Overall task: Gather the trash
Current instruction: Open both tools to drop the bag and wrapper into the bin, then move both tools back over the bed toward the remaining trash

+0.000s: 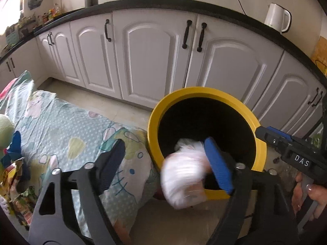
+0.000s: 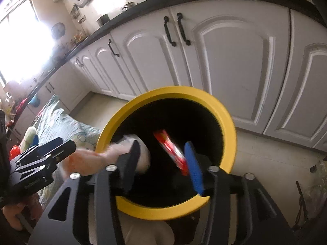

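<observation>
A yellow-rimmed bin (image 1: pixel 155 122) with a black inside stands on the floor by the table; it also shows in the right wrist view (image 2: pixel 229 130). My left gripper (image 1: pixel 165 161) is open over the bin's near rim. A white crumpled plastic bag (image 1: pixel 184 179), blurred, hangs loose by its blue finger (image 1: pixel 218 163), not clamped. My right gripper (image 2: pixel 161 165) is open over the bin's mouth. A red and white wrapper (image 2: pixel 171 149), blurred, is loose in the air beside its blue finger (image 2: pixel 194 167). The white bag also shows at the bin's left rim (image 2: pixel 141 155).
A table with a pale blue patterned cloth (image 1: pixel 61 126) lies left of the bin, with colourful wrappers (image 1: pixel 14 183) and a green soft thing (image 1: pixel 5 130) at its left end. White cabinets (image 1: pixel 153 57) stand behind, a white kettle (image 1: pixel 278 17) on the counter.
</observation>
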Available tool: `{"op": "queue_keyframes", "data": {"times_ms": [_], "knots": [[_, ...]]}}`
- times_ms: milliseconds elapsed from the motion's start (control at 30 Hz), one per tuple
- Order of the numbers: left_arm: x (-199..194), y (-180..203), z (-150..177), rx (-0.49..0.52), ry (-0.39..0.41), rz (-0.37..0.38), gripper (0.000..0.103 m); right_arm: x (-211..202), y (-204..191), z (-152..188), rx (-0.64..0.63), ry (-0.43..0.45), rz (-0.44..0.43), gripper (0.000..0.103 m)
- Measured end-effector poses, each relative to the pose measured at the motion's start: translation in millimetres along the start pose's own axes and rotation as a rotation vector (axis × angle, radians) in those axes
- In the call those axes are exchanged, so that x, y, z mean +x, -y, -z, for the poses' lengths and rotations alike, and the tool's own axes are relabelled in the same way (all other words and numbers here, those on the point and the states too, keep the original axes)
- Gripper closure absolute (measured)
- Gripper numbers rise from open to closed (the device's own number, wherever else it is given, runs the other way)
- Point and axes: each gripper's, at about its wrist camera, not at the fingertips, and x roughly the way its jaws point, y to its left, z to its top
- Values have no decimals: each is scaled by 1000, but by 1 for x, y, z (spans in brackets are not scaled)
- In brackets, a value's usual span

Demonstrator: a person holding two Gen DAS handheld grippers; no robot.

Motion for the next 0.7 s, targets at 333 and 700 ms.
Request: {"op": "queue_keyframes", "data": {"times_ms": [333, 700], "knots": [[-43, -27, -1, -94, 85, -25, 11, -19, -15, -1, -23, 63, -2, 40], [-93, -60, 10, -154, 183, -93, 11, -54, -63, -4, -122, 158, -76, 31]]}}
